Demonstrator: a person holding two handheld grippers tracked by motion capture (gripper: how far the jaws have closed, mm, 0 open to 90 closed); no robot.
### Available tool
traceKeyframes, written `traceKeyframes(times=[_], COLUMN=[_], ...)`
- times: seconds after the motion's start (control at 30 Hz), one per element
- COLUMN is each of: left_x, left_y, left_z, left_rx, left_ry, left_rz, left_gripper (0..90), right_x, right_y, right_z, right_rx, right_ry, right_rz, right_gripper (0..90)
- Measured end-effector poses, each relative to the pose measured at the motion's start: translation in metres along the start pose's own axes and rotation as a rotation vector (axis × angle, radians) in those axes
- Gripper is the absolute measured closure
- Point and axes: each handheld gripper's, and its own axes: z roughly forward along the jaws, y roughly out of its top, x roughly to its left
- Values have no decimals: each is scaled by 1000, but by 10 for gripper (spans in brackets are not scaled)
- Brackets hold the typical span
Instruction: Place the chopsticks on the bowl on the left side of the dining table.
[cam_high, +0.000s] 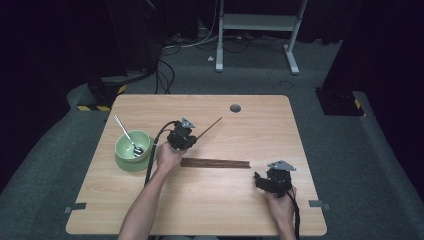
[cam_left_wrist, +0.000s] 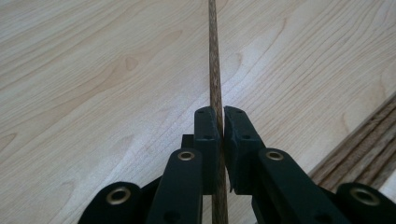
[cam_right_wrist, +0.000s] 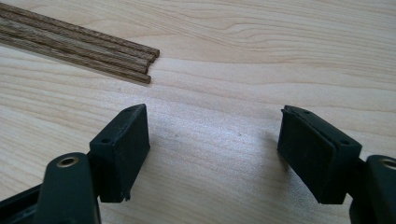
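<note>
Item: 1 dark wooden chopstick (cam_left_wrist: 214, 70), thin and straight. Location: pinched between the pads of the left claw (cam_left_wrist: 221, 122), which are pressed together on it; the stick runs on ahead of the claw over the counter (cam_left_wrist: 93, 70). In the high view the same chopstick (cam_high: 209, 128) slants away from the left claw (cam_high: 190, 138) toward the far side of the counter (cam_high: 200, 200).

Item: bundle of chopsticks (cam_high: 215, 163), same dark wood, lying flat on the counter, side by side and touching. Location: just beside the left claw on its near side, between the 2 claws. In the left gripper view the bundle (cam_left_wrist: 364, 149) lies at the right edge; in the right gripper view its blunt ends (cam_right_wrist: 140, 60) lie ahead and to the left of the right claw (cam_right_wrist: 212, 119), apart from it.

Item: right claw (cam_high: 261, 181), spread wide, nothing between its pads, held low over bare counter wood (cam_right_wrist: 280, 56).

Item: 1 green bowl (cam_high: 132, 146) on a green saucer (cam_high: 131, 162), with a metal spoon (cam_high: 126, 134) leaning in it. Location: near the left claw, on its left.
</note>
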Motion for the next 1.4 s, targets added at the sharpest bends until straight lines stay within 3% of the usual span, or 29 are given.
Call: traceKeyframes(times=[0.3, 1.4], left_x=[0, 13], left_y=[-1, -20], left_z=[-19, -63], left_rx=[-33, -78], left_ry=[-21, -30], left_rz=[1, -4], left_gripper=[840, 839], right_x=[0, 0], right_y=[0, 0], right_z=[0, 0], right_rx=[0, 0], right_ry=[0, 0], right_rz=[0, 1], right_gripper=[245, 245])
